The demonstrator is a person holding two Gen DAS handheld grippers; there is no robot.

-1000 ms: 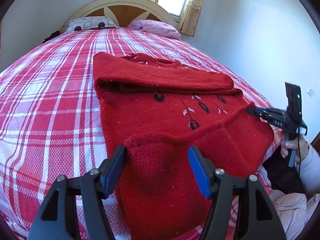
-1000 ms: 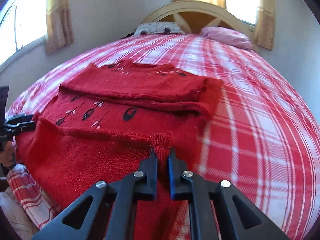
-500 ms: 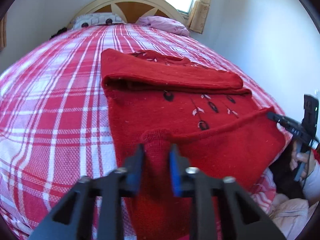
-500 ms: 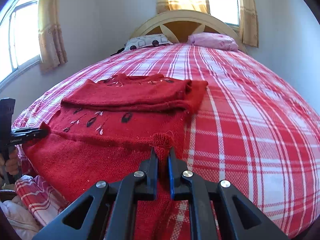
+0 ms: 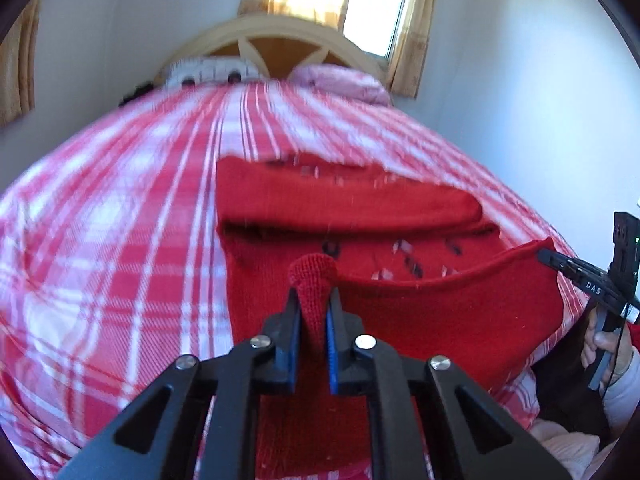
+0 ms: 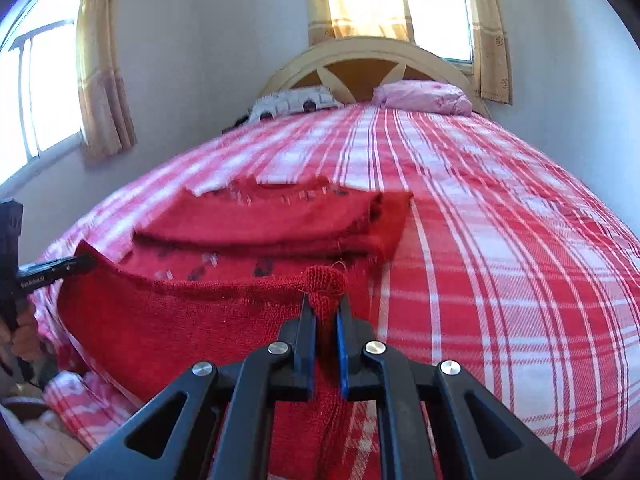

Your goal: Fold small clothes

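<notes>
A red knitted sweater with dark leaf motifs lies on the bed, its sleeves folded across the chest. My left gripper is shut on the hem's left corner and holds it lifted. My right gripper is shut on the hem's right corner, also lifted. The hem hangs stretched between both grippers above the sweater's body. The right gripper shows in the left wrist view, and the left gripper in the right wrist view.
The bed has a red and white plaid cover. A wooden headboard, a patterned pillow and a pink pillow are at the far end. Walls and curtained windows surround the bed. The person's hand holds the right gripper's handle.
My left gripper closed on the hem's left corner. Both grippers have lifted the hem off the bed and carried it up toward the sweater's chest.
</notes>
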